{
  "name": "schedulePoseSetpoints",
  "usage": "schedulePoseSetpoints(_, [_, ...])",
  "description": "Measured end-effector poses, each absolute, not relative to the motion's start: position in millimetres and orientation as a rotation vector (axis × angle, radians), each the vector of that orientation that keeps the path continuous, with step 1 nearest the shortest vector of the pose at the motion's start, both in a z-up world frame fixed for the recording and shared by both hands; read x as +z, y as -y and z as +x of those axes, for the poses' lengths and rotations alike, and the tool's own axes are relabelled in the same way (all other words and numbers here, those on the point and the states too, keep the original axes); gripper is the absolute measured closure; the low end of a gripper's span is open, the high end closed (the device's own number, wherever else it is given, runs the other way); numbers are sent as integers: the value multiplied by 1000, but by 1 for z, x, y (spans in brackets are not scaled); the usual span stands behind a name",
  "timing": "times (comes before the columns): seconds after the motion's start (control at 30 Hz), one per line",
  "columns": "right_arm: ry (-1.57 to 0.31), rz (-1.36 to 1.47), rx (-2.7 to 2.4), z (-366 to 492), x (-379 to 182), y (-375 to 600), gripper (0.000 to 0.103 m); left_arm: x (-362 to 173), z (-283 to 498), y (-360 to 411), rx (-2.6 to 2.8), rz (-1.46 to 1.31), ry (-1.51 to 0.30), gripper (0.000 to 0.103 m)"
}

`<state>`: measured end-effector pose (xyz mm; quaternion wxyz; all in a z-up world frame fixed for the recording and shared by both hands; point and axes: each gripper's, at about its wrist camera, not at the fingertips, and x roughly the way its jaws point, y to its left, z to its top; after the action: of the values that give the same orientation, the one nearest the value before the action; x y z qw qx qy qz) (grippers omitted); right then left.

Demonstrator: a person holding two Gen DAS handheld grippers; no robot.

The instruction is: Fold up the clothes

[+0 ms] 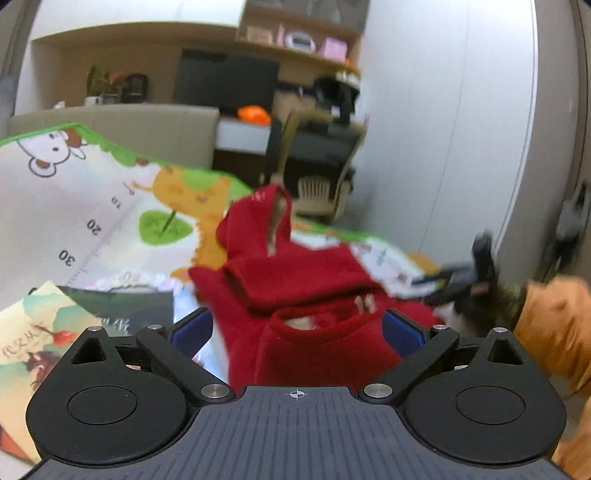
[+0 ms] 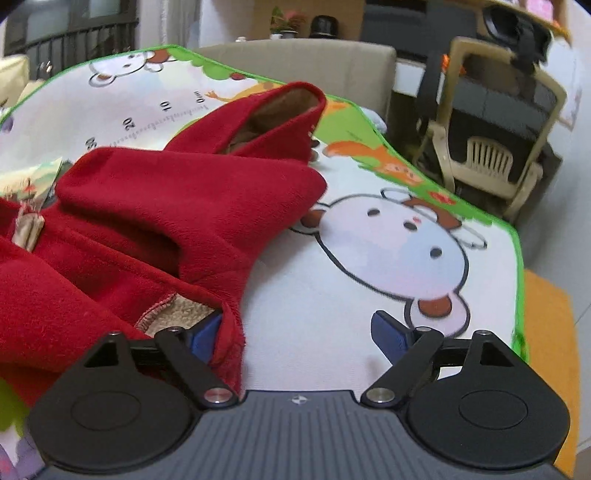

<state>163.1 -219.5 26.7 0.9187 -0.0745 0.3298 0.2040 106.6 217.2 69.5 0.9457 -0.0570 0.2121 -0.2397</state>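
Nearest, in the left wrist view: left gripper (image 1: 295, 325) with jaws spread wide, the collar of a red fleece hooded garment (image 1: 306, 291) lying between the 2 blue pads (image 1: 192, 328), not clamped. Right gripper (image 2: 301, 332) likewise spread wide, its left blue pad (image 2: 205, 332) touching the garment's (image 2: 122, 221) hem edge, the other over bare mat. Underneath, a white cartoon play mat with green border (image 2: 332, 288), printed with a round-faced animal, a giraffe and a ruler marked 10, 20, 30. Garment crumpled across the mat, tan lining showing, hood (image 2: 266, 118) toward the far edge. Picture books (image 1: 40, 332) at the mat's near left corner. At the right edge of the left view, an orange sleeve (image 1: 554, 325) and a blurred dark object, possibly the other gripper. Beyond the mat, a beige padded headboard (image 1: 147, 129); further off, a beige plastic chair (image 2: 491, 155), a dark screen (image 1: 229, 81), potted plants (image 1: 103, 83), wooden shelves (image 1: 303, 33) and a white wall (image 1: 443, 110).
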Motion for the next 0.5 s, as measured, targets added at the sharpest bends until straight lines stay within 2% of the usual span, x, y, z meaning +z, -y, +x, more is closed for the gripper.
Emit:
schedulePoseSetpoints(0.17, [-699, -34, 415, 160, 27, 233, 19, 36, 123, -206, -505, -66, -549, 1])
schedulePoseSetpoints(0.37, [-573, -18, 456, 127, 59, 240, 19, -9, 162, -164, -407, 15, -611, 1])
schedulePoseSetpoints(0.4, [-541, -15, 468, 117, 68, 243, 19, -10, 168, -162, -386, 2, -612, 5])
schedulePoseSetpoints(0.43, [-505, -6, 482, 106, 77, 248, 19, -11, 173, -161, -365, -9, -617, 23])
schedulePoseSetpoints(0.5, [-444, 15, 508, 85, 90, 257, 19, -12, 181, -161, -320, -27, -624, 43])
